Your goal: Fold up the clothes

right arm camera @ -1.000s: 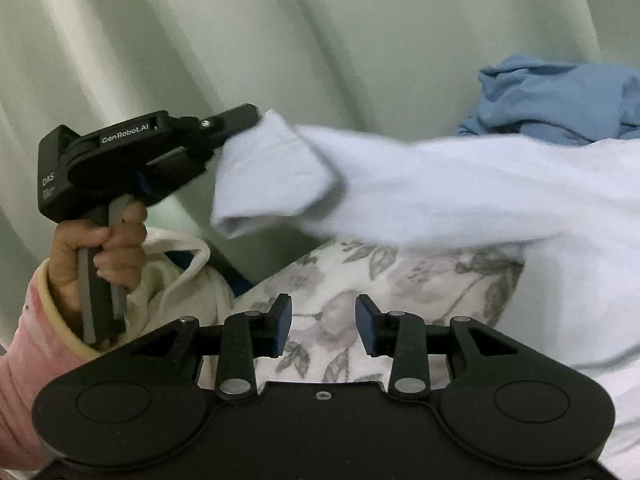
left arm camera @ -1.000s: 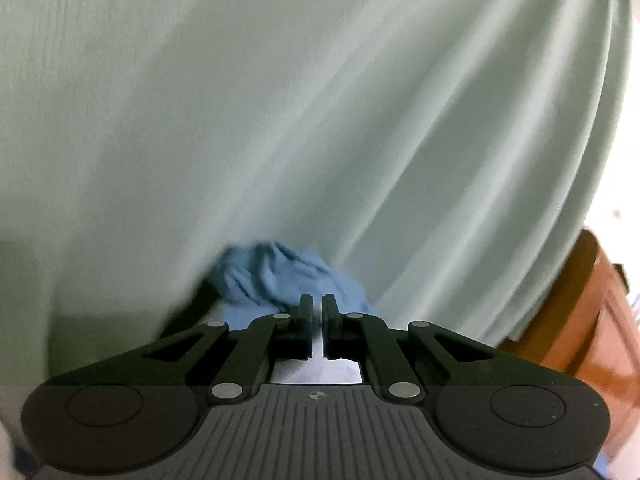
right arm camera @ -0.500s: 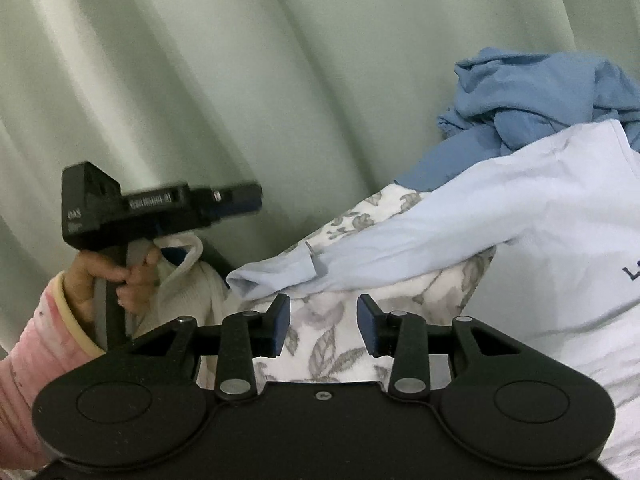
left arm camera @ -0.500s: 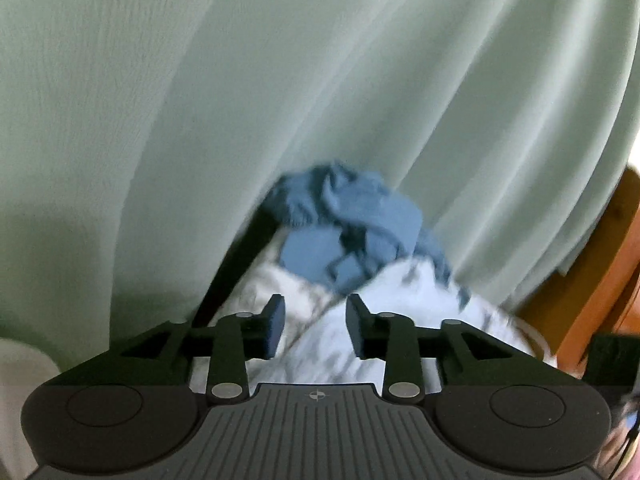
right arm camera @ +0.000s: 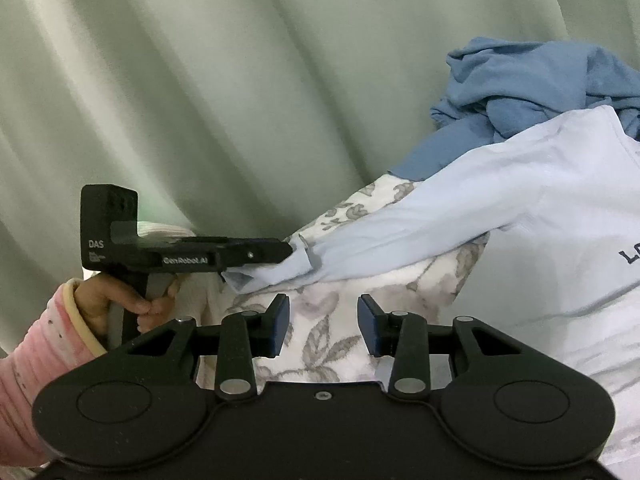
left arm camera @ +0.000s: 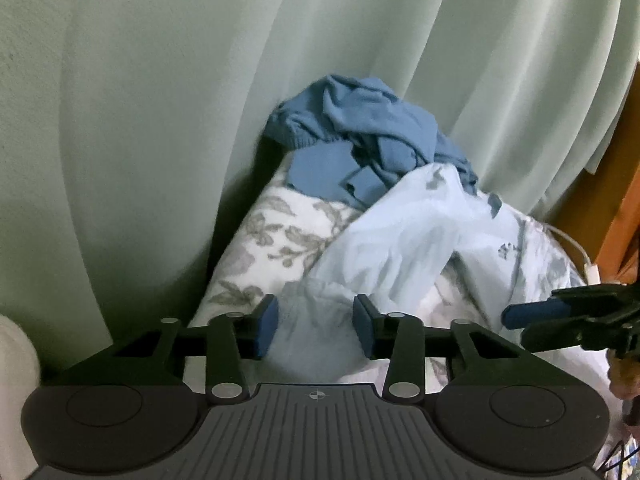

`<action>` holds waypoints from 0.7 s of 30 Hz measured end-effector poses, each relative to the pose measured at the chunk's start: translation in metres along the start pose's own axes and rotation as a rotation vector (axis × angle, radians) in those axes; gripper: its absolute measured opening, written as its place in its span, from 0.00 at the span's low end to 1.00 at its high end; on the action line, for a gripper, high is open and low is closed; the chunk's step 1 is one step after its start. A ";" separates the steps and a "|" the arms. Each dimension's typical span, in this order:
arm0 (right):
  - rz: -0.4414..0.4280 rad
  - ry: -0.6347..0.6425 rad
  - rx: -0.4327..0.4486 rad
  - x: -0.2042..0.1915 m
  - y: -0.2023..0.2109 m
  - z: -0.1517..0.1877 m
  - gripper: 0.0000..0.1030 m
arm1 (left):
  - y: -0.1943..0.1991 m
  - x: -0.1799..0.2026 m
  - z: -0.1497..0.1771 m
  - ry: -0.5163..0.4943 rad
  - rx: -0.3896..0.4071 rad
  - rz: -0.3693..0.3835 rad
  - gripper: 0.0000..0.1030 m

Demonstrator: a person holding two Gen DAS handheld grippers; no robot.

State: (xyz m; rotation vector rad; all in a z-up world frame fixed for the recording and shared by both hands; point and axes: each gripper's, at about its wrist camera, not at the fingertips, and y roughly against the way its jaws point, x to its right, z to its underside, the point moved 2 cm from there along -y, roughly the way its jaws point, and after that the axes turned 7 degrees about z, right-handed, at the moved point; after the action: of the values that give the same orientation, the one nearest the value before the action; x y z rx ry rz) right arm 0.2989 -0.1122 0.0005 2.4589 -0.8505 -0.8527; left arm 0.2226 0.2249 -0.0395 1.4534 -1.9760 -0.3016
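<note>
- the left gripper [left arm camera: 316, 326] has its fingers spread apart, with the cuff of the pale blue shirt [right arm camera: 500, 208] lying between them, not pinched.
- the right gripper [right arm camera: 323, 326] is also spread wide and holds nothing, over the floral bedding [right arm camera: 320, 332].
- the shirt lies on that bedding, sleeve stretched toward the left gripper.
- a crumpled darker blue garment [left arm camera: 360, 128] sits behind it against the green curtain [left arm camera: 160, 80].

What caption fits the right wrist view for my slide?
Left gripper at the sleeve cuff of a pale blue shirt; right gripper open above floral bedding.
</note>
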 end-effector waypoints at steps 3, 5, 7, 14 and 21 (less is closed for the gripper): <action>0.003 -0.001 0.005 0.000 0.003 0.001 0.39 | -0.001 0.004 0.001 -0.013 0.012 -0.024 0.05; 0.004 -0.002 0.008 0.001 0.005 0.001 0.39 | 0.005 0.006 0.000 -0.018 0.057 -0.042 0.03; 0.006 -0.003 0.011 0.001 0.007 0.002 0.39 | 0.013 0.007 -0.003 -0.021 0.095 -0.044 0.02; 0.013 -0.007 0.022 0.002 0.014 0.004 0.39 | 0.054 0.008 -0.015 -0.012 0.273 -0.128 0.02; 0.001 -0.013 0.029 -0.002 0.011 0.002 0.39 | 0.129 0.017 -0.010 0.062 0.562 -0.210 0.02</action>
State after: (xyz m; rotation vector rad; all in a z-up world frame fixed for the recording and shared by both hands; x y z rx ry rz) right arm 0.2913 -0.1191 0.0057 2.4797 -0.8746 -0.8634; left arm 0.1280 0.2576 0.0438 1.9960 -1.9460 0.2325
